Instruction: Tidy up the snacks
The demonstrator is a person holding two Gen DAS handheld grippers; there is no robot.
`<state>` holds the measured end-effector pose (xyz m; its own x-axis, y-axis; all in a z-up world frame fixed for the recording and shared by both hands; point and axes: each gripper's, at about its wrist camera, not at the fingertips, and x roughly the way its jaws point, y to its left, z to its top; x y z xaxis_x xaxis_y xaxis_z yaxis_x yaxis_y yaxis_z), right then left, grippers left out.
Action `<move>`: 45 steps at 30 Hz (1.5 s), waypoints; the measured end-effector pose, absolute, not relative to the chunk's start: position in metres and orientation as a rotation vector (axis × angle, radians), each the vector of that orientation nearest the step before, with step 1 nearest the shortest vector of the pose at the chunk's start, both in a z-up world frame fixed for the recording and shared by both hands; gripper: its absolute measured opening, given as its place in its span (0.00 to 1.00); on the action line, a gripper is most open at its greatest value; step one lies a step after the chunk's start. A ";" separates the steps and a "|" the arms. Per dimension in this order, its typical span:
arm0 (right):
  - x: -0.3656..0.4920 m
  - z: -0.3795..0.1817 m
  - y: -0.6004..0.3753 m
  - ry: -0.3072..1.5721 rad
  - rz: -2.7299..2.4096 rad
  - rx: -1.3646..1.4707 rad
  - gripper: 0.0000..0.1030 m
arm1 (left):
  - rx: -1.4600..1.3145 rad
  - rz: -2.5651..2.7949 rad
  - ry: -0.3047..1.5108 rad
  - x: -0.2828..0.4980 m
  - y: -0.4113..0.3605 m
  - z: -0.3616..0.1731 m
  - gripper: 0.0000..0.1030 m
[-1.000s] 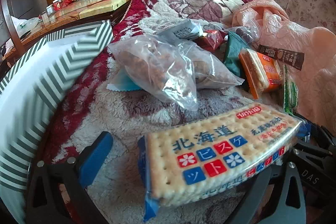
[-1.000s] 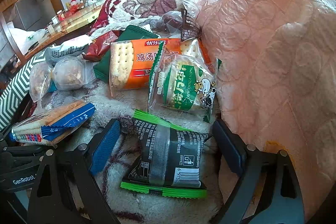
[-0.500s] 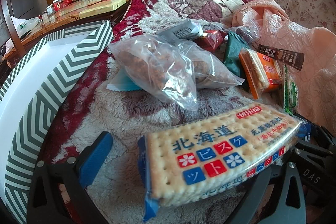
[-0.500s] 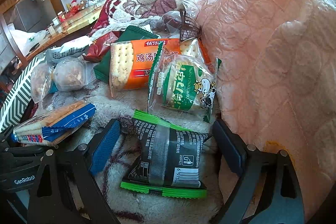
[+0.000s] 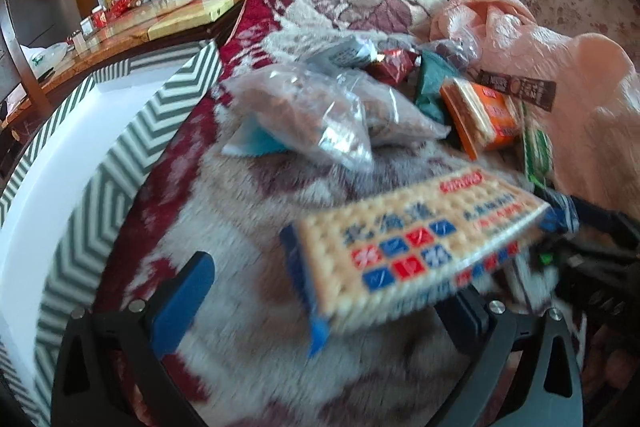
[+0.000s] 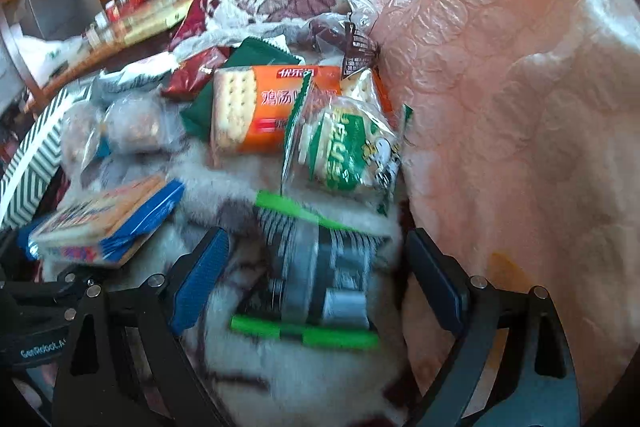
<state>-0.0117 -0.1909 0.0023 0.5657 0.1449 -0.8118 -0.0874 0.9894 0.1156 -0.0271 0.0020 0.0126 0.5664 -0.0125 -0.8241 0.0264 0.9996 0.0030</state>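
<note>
My left gripper (image 5: 324, 291) is open over the fleece blanket, with the blue cracker pack (image 5: 416, 243) lying between its fingers, toward the right finger. That pack also shows in the right wrist view (image 6: 108, 223). My right gripper (image 6: 316, 267) is open around a black and green snack packet (image 6: 316, 271) that lies flat on the blanket. Beyond it lie a green and white milk snack bag (image 6: 348, 147) and an orange cracker pack (image 6: 256, 107). The chevron box (image 5: 100, 187) stands at the left.
Clear bags of round snacks (image 5: 316, 115), a red packet (image 5: 392, 65), a dark green packet (image 5: 432, 87) and a brown coffee stick (image 5: 516, 89) are piled further back. A pink quilt (image 6: 500, 99) rises on the right. A wooden table (image 5: 132, 31) stands behind the box.
Both cameras shifted slightly and the views are blurred by motion. The cracker pack sits a little further right and higher in the left view. Both grippers stay open.
</note>
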 end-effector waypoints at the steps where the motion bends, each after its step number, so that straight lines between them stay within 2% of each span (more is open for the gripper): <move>1: -0.017 0.009 -0.193 0.949 0.138 0.072 0.88 | 0.008 -0.023 0.973 -0.029 0.008 0.021 1.00; 5: -0.042 0.040 -0.206 0.842 0.149 0.137 0.88 | -0.052 -0.045 0.909 -0.041 0.020 0.046 1.00; 11: -0.052 0.045 -0.210 0.841 0.159 0.153 0.88 | -0.068 -0.062 0.836 -0.053 0.035 0.067 1.00; 45: -0.040 0.033 -0.195 0.896 0.229 0.099 0.88 | -0.061 -0.063 0.874 -0.049 0.039 0.051 1.00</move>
